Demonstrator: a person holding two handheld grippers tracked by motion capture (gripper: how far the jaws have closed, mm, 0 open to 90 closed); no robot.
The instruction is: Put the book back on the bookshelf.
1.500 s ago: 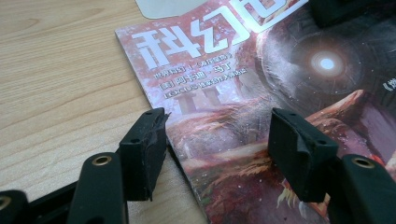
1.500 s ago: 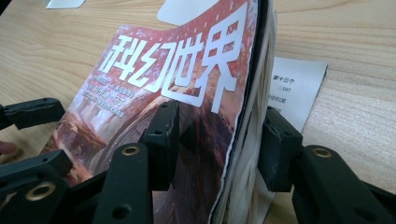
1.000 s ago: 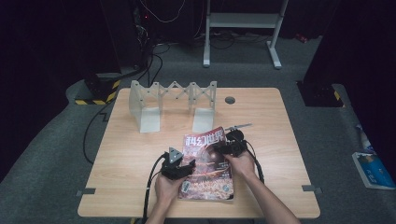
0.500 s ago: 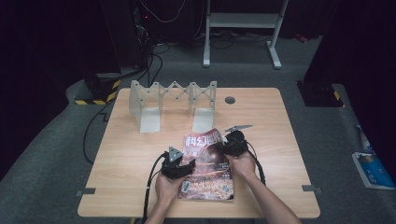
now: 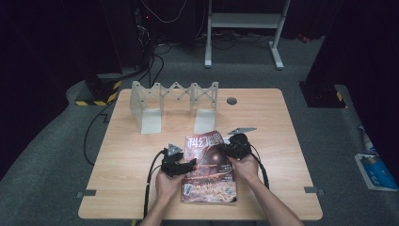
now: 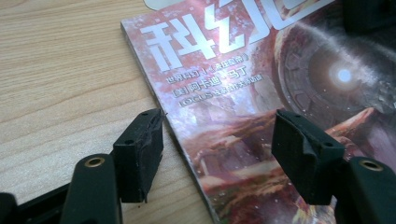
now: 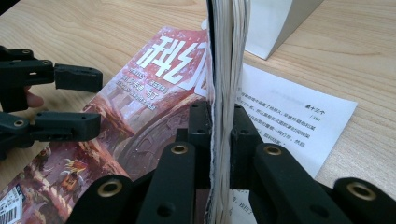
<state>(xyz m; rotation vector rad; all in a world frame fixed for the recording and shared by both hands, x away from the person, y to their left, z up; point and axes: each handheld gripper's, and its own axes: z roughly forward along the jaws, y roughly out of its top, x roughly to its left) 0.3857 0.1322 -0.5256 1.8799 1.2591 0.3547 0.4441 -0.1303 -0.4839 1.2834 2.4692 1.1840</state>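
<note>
The glossy red-brown magazine with white characters on its cover (image 5: 209,165) lies near the middle of the surface's near edge. The right gripper (image 7: 219,126), whose jaws have just been closing, is clamped on a lifted sheaf of its pages at the magazine's far right corner, and a white printed page shows beneath. The left gripper (image 6: 217,154) stands wide apart astride the magazine's left edge, seemingly without pressing it. The light wooden surface (image 5: 117,155) lies bare to the left and right. A white folding rack (image 5: 174,103) stands beyond, towards the far edge.
</note>
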